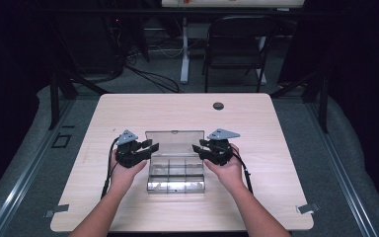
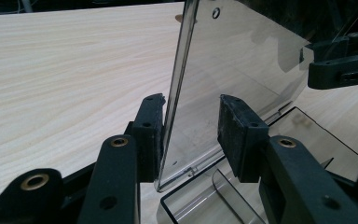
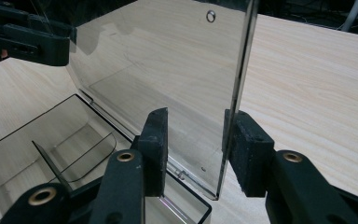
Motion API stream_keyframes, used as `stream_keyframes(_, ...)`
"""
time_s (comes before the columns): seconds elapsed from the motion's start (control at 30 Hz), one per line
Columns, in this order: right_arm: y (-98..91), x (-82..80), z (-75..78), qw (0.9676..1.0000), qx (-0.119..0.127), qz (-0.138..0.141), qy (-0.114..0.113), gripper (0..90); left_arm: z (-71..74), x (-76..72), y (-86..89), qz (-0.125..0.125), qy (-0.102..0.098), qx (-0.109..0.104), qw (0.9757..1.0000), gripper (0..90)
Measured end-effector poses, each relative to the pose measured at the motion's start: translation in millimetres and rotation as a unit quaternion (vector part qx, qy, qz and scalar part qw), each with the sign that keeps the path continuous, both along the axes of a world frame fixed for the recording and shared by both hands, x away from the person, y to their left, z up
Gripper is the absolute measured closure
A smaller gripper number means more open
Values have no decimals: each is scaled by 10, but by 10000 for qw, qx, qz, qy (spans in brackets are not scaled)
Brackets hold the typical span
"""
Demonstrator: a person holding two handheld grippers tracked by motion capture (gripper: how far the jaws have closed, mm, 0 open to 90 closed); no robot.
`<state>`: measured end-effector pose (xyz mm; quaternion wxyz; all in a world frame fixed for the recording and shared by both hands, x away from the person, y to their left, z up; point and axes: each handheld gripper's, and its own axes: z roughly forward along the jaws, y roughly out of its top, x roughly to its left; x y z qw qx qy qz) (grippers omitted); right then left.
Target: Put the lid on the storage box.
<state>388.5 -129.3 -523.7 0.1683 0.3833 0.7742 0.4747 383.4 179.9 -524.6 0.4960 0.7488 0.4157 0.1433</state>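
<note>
A clear plastic compartment box [image 1: 176, 178] lies at the middle of the table with its lid [image 1: 174, 142] standing upright at the far side. My left gripper [image 1: 153, 146] is at the lid's left edge and my right gripper [image 1: 196, 147] at its right edge. In the left gripper view the lid [image 2: 233, 60] stands between my open jaws [image 2: 191, 121], its edge close against the left pad [image 2: 149, 135] and well apart from the right pad. In the right gripper view the lid [image 3: 168, 60] edge runs beside the right pad [image 3: 247, 149] of my open gripper [image 3: 196, 135]. The compartments [image 3: 42, 135] hold nothing.
The wooden table [image 1: 128, 113] has a round cable grommet [image 1: 218, 105] near its far edge. A dark folding chair [image 1: 237, 44] and a white desk leg [image 1: 184, 49] stand behind the table. Grey tape tabs [image 1: 56, 211] mark the near corners.
</note>
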Motion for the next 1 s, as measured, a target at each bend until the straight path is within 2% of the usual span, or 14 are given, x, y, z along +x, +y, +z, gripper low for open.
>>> stream_keyframes(0.3, 7, 15, -4, 9998, -179, -17, -105, 642, -11, 17, -17, 60, -130, 173, 9997, 632)
stream_keyframes(0.6, 20, 88, -20, 9995, -275, -105, -116, 652, -51, 89, -25, 190, -76, 21, 9998, 652)
stream_keyframes(1.0, -7, 151, -73, 9997, -204, -88, -120, 659, -84, 164, -23, 232, 26, -10, 9997, 664)
